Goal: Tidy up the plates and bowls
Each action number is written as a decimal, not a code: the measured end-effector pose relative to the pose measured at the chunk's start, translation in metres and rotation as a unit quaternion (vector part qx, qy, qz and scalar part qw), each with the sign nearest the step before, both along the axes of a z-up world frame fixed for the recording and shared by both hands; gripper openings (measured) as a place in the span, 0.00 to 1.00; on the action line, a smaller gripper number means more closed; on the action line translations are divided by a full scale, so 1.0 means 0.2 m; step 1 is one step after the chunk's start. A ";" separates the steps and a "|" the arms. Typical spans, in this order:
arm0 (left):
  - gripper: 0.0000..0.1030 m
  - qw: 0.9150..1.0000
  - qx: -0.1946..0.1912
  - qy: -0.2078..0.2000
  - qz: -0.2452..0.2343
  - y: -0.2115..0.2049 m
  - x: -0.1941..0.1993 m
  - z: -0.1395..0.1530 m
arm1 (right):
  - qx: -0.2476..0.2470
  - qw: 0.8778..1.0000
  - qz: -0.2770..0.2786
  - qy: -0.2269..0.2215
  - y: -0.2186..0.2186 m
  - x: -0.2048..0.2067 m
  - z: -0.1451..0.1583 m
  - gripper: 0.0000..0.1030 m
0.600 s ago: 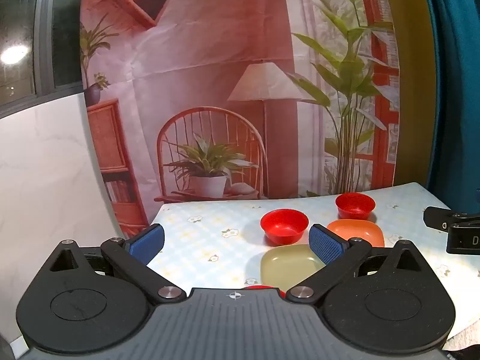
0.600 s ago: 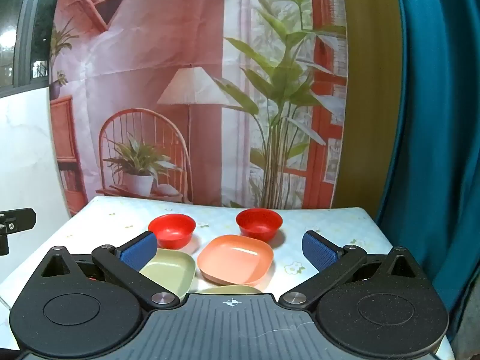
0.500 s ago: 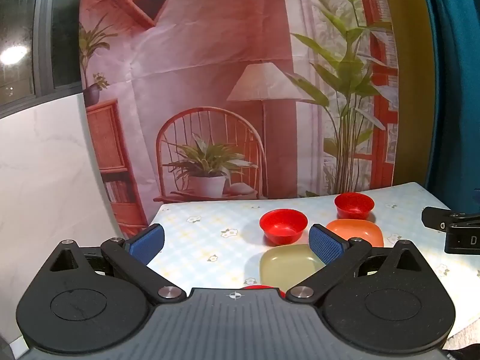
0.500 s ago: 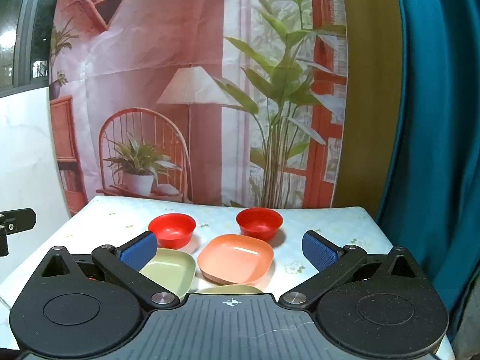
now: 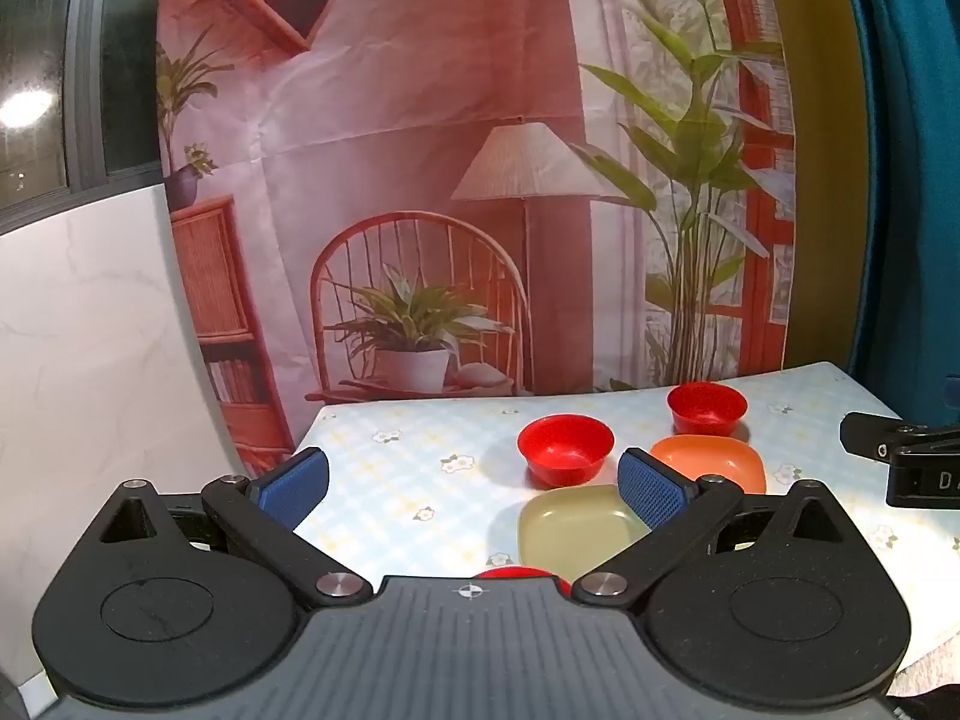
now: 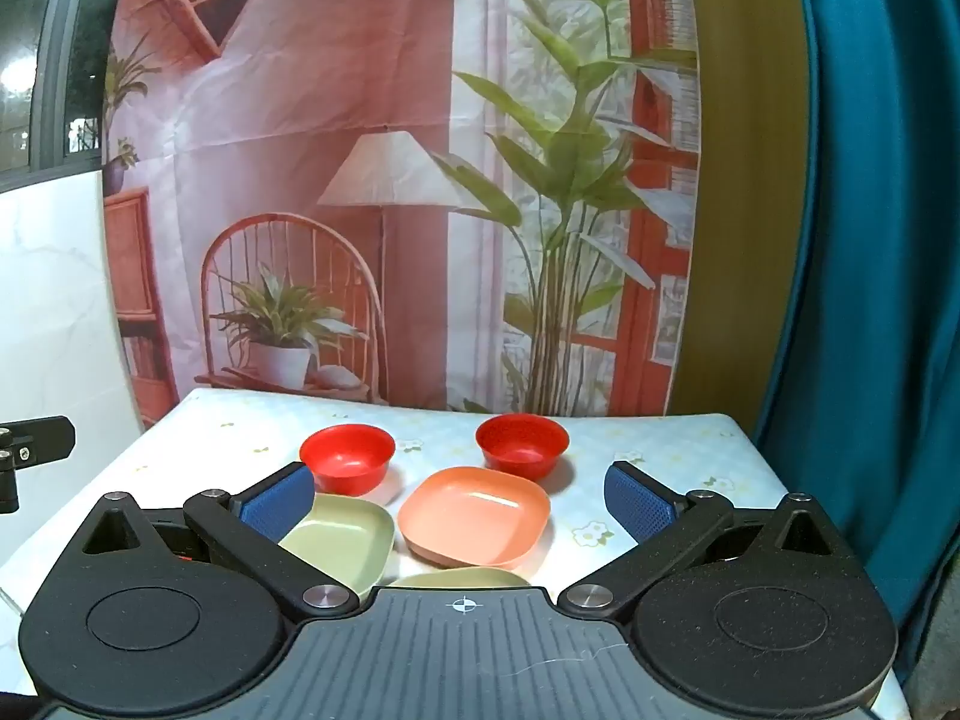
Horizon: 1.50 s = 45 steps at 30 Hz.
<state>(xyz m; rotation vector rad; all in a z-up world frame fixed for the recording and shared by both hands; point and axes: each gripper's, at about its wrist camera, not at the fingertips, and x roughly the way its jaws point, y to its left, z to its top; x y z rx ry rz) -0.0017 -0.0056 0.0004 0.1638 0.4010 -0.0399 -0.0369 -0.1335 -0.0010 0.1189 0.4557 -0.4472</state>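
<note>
Almost nothing changed from half a second back: both views hold the same framing, dishes unmoved, in the left view the scene only drifted a hair. Left tongs [image 5: 473,485] gape wide, nothing between the blue pads [image 5: 292,485], hovering above the near left part of the table [image 5: 384,468]. Right tongs [image 6: 459,498] equally wide apart and empty, over the near edge. Dishes sit grouped mid-table: left red bowl [image 6: 347,458] and right red bowl [image 6: 521,444] at the back, well apart; orange square plate [image 6: 474,514] in front of the right bowl; pale green square plate [image 6: 345,540] just beside it on the left, in front of the left bowl. Right view alone shows a second green plate [image 6: 459,578] as a sliver at the tool body's edge, nearest the camera. Left view alone shows a third red dish [image 5: 516,572] peeking over its tool body, mostly hidden, can't tell bowl or plate; same view has left red bowl [image 5: 565,449], right red bowl [image 5: 707,408], orange plate [image 5: 711,462], green plate [image 5: 576,531] partly behind the right pad. Left view catches the other tool [image 5: 900,456] at the right edge with a white letter "D" readable, rest cut off. Right view catches a black tool bit [image 6: 36,453] at the left edge. Printed backdrop [image 6: 384,180] of chair, lamp and plants behind the table, teal curtain [image 6: 870,240] on the right.
</note>
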 end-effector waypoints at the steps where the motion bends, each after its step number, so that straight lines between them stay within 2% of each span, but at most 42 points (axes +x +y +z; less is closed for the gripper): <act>1: 1.00 1.000 0.000 0.001 0.000 0.00 0.00 0.00 | 0.000 1.000 0.000 0.000 0.00 0.00 0.00 1.00; 45: 1.00 1.000 -0.006 0.006 -0.006 0.02 0.01 0.01 | -0.001 1.000 0.000 0.004 0.00 0.02 0.00 1.00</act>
